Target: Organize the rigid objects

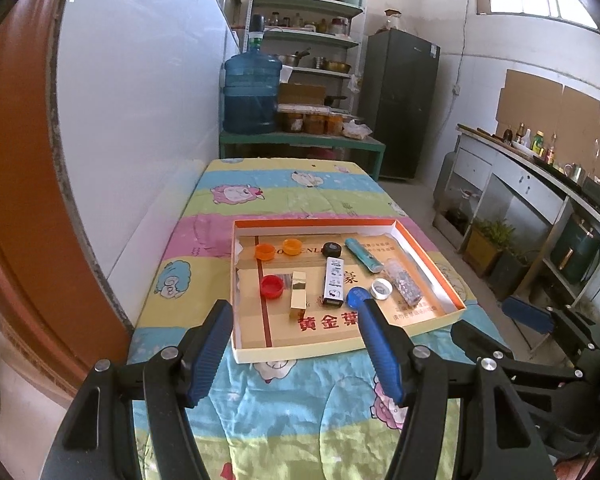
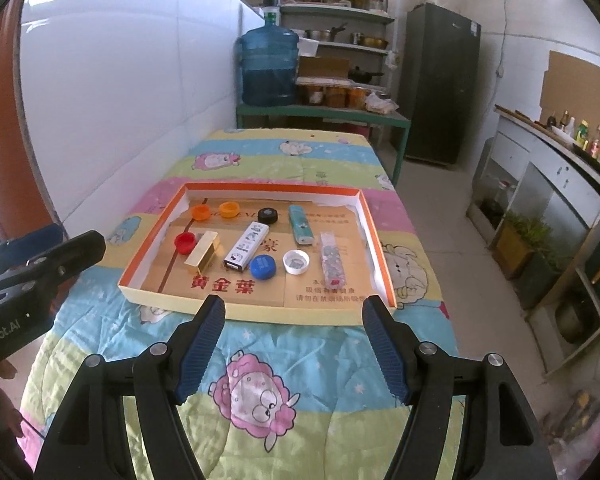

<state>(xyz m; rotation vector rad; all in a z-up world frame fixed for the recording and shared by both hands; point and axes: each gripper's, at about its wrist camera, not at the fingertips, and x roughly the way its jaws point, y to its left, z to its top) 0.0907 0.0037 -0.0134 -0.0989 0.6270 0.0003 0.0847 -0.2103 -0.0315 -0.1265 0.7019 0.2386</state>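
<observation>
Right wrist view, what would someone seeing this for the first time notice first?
First, the shallow orange-rimmed tray in the middle of the cartoon-sheep quilt, holding bottle caps and small boxes: two orange caps at its far left, a gold box and a blue cap nearer. Then the big blue water jug on the bench behind. Both the right gripper and the left gripper hang open and empty before the tray.

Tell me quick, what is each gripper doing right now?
Left gripper: open, holding nothing.
Right gripper: open, holding nothing.
</observation>
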